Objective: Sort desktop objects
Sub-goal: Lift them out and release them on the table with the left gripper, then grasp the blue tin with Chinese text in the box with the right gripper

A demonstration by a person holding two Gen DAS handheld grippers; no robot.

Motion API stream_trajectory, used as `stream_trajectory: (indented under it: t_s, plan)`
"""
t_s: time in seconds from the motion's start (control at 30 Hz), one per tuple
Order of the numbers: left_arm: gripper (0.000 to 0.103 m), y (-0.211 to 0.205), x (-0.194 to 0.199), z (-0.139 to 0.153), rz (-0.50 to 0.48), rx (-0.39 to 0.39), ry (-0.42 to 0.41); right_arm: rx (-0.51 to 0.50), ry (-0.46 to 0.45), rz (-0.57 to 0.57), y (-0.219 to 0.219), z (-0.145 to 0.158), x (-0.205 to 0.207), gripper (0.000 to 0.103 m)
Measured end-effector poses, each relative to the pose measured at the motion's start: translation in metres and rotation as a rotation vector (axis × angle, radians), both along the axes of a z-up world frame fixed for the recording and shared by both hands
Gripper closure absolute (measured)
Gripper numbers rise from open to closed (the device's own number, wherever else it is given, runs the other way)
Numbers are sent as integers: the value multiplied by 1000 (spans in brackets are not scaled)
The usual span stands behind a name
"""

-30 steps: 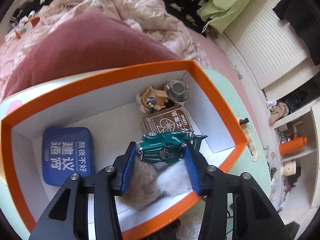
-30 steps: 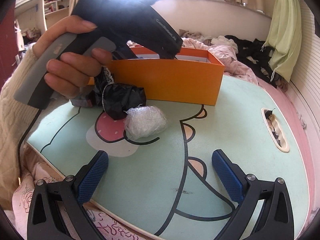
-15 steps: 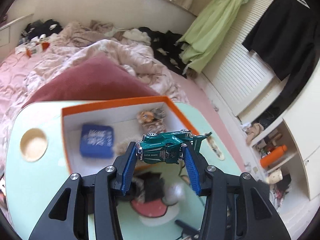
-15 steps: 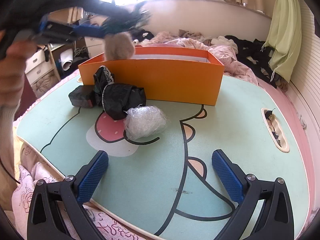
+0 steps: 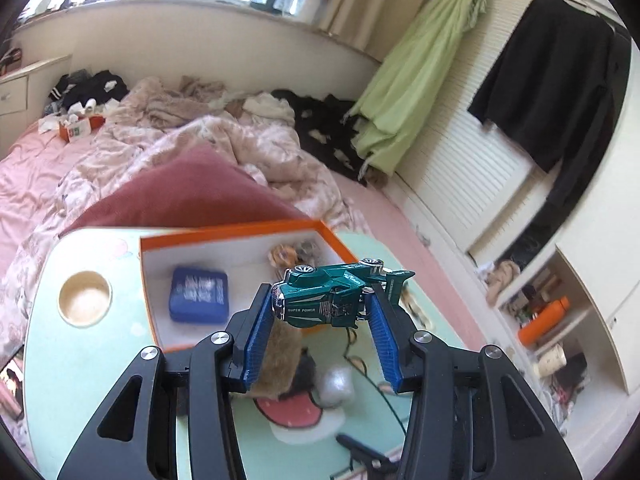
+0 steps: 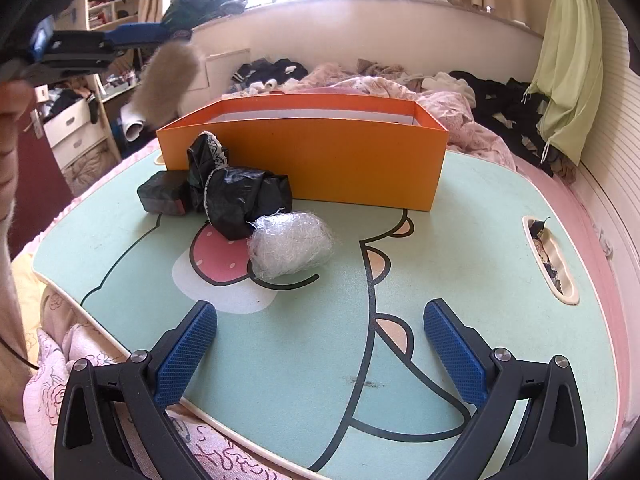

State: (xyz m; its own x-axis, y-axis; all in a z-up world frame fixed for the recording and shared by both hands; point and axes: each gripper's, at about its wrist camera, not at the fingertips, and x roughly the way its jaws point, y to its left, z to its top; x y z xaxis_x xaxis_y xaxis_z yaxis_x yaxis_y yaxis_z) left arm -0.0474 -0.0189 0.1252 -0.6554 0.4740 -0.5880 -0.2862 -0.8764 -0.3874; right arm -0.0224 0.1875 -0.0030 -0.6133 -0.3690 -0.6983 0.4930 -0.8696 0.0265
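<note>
My left gripper is shut on a green toy car with a brown fur tuft hanging below it, held high above the table. The orange box lies below and holds a blue tin and a small figurine. My right gripper is open and empty, low over the front of the green table. Ahead of it lie a bubble-wrap ball, a black plastic bundle and a dark block, in front of the orange box. The left gripper and fur tuft show at upper left.
The table has a round cup recess at the left and a slot at the right edge. It stands on a bed with a red pillow and rumpled blankets. Clothes hang at the right wall.
My left gripper has risen up and back out of the orange box, still carrying the green car and fur tuft. The right gripper has not moved.
</note>
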Motion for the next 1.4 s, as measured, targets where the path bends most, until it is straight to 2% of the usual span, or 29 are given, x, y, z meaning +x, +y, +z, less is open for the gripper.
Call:
stream_trajectory:
  t_s: [0.27, 0.4, 0.47, 0.57, 0.7, 0.77, 0.83, 0.97, 1.0, 1.17, 1.2, 1.27, 1.33, 1.4]
  plan:
    - [55, 8, 8, -63, -46, -3, -126, -1, 0, 0, 1, 0, 1, 0]
    - [54, 15, 2, -79, -58, -5, -169, -1, 1, 0, 1, 0, 1, 0]
    - [38, 19, 0, -85, -107, 13, -178, -1, 1, 0, 1, 0, 1, 0]
    - [36, 18, -3, -92, -119, 56, -208, -1, 1, 0, 1, 0, 1, 0]
    - [36, 4, 11, -78, -100, 116, -144, -1, 1, -1, 1, 0, 2, 0]
    - [31, -3, 22, -67, -94, 119, -101, -1, 1, -1, 1, 0, 2, 0]
    - [22, -9, 36, -59, -57, 55, -80, -1, 2, -1, 1, -1, 2, 0]
    - [22, -8, 69, -65, 89, -188, -42, -1, 2, -1, 1, -1, 2, 0]
    - [22, -7, 76, -72, 111, -218, -37, -2, 2, -1, 2, 0, 2, 0]
    - [22, -12, 82, -110, 158, -204, -95, -2, 2, -1, 2, -1, 2, 0]
    - [22, -8, 82, -110, 178, -238, -61, 0, 3, -1, 2, -1, 3, 0]
    - [21, 1, 86, -115, 188, -307, -44, -1, 3, -1, 2, 0, 3, 0]
    - [15, 14, 91, -120, 184, -396, 11, -1, 3, -1, 3, 1, 3, 0]
    - [13, 19, 98, -123, 191, -399, 66, -2, 2, -1, 3, 0, 2, 0]
